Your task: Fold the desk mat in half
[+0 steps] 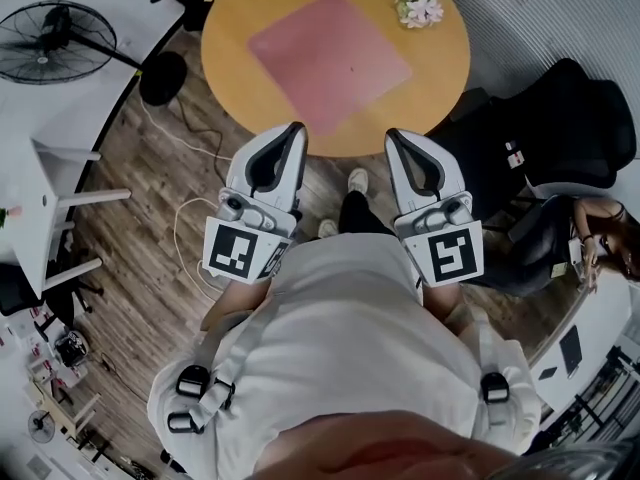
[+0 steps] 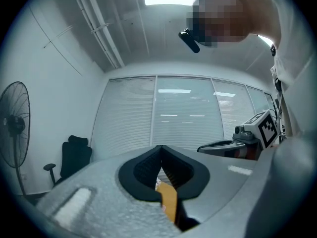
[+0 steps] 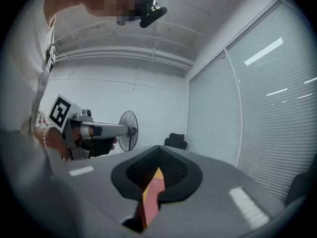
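From the head view, the pink desk mat (image 1: 330, 60) lies flat and unfolded on the round wooden table (image 1: 440, 78), set at an angle, with a sprig of flowers (image 1: 418, 3) at the far rim. The left gripper (image 1: 297, 128) and right gripper (image 1: 392, 135) are held side by side at the near rim, clear of the mat. Both have their jaws pressed together on nothing.

The gripper views point up and outward, missing most of the tabletop. They show window blinds (image 2: 183, 115), a standing fan (image 2: 14, 123) and a black chair (image 2: 75, 155). Only a sliver of orange wood shows under the closed jaws, and the right gripper view adds a strip of pink.
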Demonstrator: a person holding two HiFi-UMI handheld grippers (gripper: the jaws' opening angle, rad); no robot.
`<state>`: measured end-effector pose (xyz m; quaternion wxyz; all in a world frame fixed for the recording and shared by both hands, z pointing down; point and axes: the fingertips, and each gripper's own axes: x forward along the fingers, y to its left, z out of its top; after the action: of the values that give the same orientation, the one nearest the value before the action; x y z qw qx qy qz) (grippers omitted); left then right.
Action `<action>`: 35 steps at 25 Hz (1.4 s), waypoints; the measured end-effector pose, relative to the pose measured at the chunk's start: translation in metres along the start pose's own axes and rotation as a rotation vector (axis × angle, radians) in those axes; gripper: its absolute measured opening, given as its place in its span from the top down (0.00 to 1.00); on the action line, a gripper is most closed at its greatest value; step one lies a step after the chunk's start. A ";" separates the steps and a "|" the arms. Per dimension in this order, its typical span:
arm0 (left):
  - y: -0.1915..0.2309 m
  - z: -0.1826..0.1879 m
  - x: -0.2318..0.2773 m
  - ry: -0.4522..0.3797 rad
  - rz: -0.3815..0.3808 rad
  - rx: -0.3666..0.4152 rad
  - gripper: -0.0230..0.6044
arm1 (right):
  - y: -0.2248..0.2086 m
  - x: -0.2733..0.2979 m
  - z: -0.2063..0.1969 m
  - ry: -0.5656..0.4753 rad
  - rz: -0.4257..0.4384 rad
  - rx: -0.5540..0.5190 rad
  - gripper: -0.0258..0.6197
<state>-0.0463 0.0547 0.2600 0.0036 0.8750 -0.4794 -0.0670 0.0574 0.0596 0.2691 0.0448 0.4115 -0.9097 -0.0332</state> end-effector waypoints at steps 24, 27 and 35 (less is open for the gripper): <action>0.049 -0.022 0.151 0.021 0.045 0.004 0.96 | -0.135 0.089 -0.009 0.002 0.039 -0.002 0.95; 0.054 -0.026 0.160 0.027 0.052 -0.004 0.95 | -0.142 0.098 -0.012 0.007 0.046 -0.004 0.95; 0.085 -0.033 0.168 0.049 0.073 -0.019 0.96 | -0.141 0.132 -0.016 0.030 0.078 0.004 0.95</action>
<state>-0.0243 -0.1348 0.2795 0.0263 0.8582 -0.5102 -0.0500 0.0777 -0.1327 0.2780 0.0589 0.3760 -0.9245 -0.0236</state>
